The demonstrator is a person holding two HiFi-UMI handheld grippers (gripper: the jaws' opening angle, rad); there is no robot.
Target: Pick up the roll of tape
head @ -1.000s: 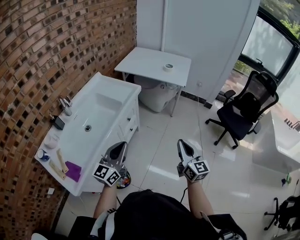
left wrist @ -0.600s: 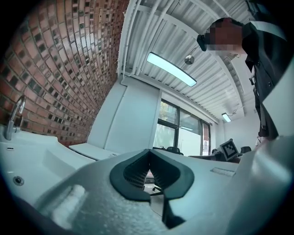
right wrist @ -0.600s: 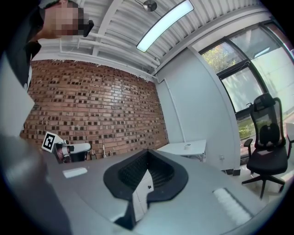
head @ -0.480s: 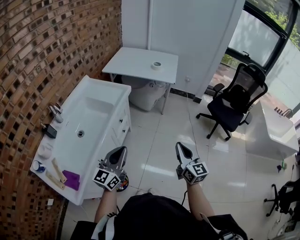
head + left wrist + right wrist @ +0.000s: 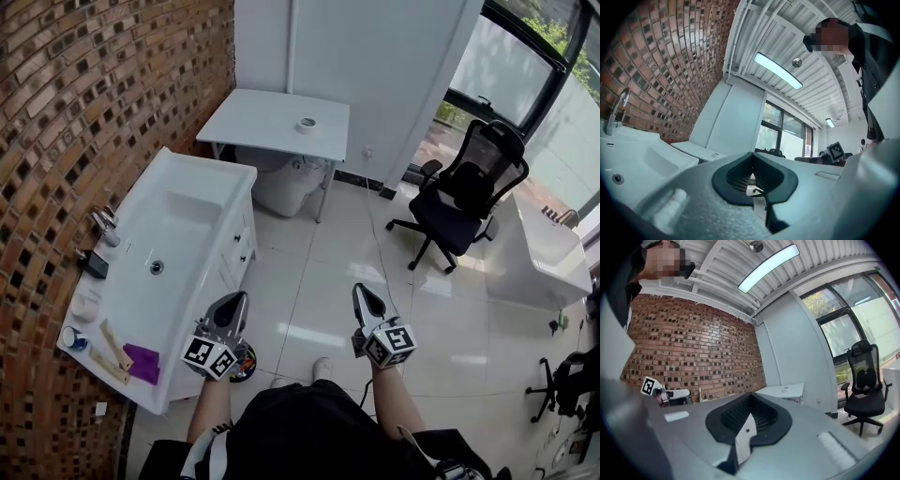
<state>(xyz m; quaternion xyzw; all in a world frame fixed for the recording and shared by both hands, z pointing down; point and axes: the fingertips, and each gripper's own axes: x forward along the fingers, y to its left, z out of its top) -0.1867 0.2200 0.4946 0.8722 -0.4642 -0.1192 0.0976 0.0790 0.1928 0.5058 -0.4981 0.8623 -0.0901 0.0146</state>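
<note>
We are stepping across the tiled floor beside the sink [image 5: 169,244]. The table [image 5: 262,122] has been sliding leftward in the head view, and a shoe [image 5: 322,367] is now showing, so we judge the approach under way and the pickup not yet begun. Our left gripper [image 5: 241,297] and right gripper [image 5: 361,290] are pointing ahead, jaws together, holding nothing. The tape [image 5: 307,123] is lying on the table, well apart from both.

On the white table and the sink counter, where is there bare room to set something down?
The white table is bare all round the roll of tape, mostly to its left. The near end of the sink counter is crowded: purple cloth and small items.
</note>
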